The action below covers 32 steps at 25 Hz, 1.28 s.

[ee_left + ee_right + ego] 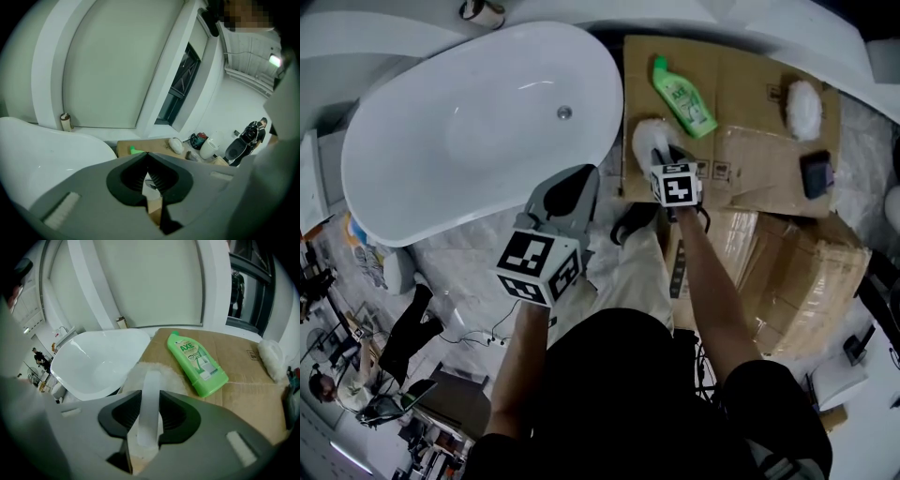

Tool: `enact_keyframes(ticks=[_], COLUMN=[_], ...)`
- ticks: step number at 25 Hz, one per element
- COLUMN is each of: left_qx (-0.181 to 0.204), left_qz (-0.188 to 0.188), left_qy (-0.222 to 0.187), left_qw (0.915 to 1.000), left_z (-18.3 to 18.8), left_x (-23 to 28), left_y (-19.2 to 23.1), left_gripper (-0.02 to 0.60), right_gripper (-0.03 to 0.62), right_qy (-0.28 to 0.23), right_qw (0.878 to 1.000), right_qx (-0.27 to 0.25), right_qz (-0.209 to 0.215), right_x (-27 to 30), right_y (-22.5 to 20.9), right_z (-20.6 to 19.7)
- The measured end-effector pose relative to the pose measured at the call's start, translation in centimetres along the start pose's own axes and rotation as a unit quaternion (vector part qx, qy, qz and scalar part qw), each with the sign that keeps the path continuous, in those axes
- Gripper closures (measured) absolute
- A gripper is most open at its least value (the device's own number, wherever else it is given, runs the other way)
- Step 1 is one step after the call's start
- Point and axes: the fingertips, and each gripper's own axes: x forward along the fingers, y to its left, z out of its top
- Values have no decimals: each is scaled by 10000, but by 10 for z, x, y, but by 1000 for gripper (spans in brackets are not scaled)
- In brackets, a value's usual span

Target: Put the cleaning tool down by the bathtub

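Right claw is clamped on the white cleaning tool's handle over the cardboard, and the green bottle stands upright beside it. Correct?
Not quite. The green bottle lies flat on the cardboard, not upright, as the right gripper view shows. The rest holds: the right claw is clamped on the white cleaning tool by its handle, over the cardboard.

White wall [112,61], dark window [183,86], cluttered floor [464,314]
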Motion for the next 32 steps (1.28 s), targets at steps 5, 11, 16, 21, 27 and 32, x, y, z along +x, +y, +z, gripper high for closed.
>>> enact_keyframes(ticks=[5,11,16,21,27,32], left_qx=[-20,11,55,106,180,261], left_qz=[14,-55,-123,-197,-318,-446], left_qy=[-71,-125,-171,-215,-275,-313], left_qw=[10000,9999,9998,9995,9990,9982], left_z=[4,9,13,15,24,30], left_x=[-7,-15,-22,-31,-44,-58], left_y=[1,-3,-7,-13,-18,-25], left_gripper=[584,584,584,584,584,584], right_gripper=[496,496,496,496,496,496], right_qy=[-107,-132,-240,-367,-494,-651], right_qw=[9998,9998,9993,9987,9976,9961], right_qx=[-61,-71,-56,-89,-123,-173], right_qz=[-145,-161,-265,-353,-465,-570], right_x=[-7,-17,-30,-48,-72,-99], right_y=[-1,1,0,2,9,18], right_z=[8,10,15,20,28,38])
